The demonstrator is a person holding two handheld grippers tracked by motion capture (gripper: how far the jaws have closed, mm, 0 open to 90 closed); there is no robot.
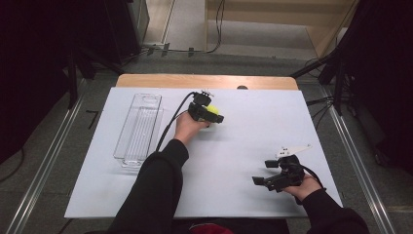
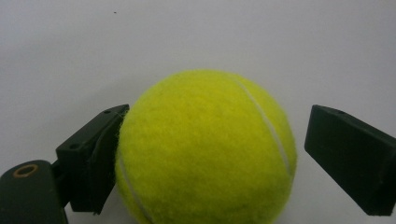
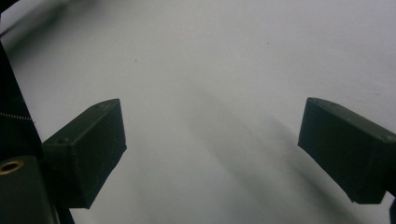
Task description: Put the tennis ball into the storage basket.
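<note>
Left gripper [image 1: 213, 113]: held by the left hand [image 1: 187, 126], arm in black sleeve extended toward the far middle of the table [image 1: 253, 126], jaws spread, one touching a tennis ball [image 2: 205, 149], the other apart from it. Right gripper [image 1: 265, 171]: held by the right hand [image 1: 304, 185] near the near right corner, jaws wide apart.

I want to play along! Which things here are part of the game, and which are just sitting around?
Probably in the game:
left gripper, open around the ball
tennis ball, between its jaws
clear plastic bin, likely where the ball could go

Just sitting around:
right gripper, open, nothing between its jaws
white table cover
</note>
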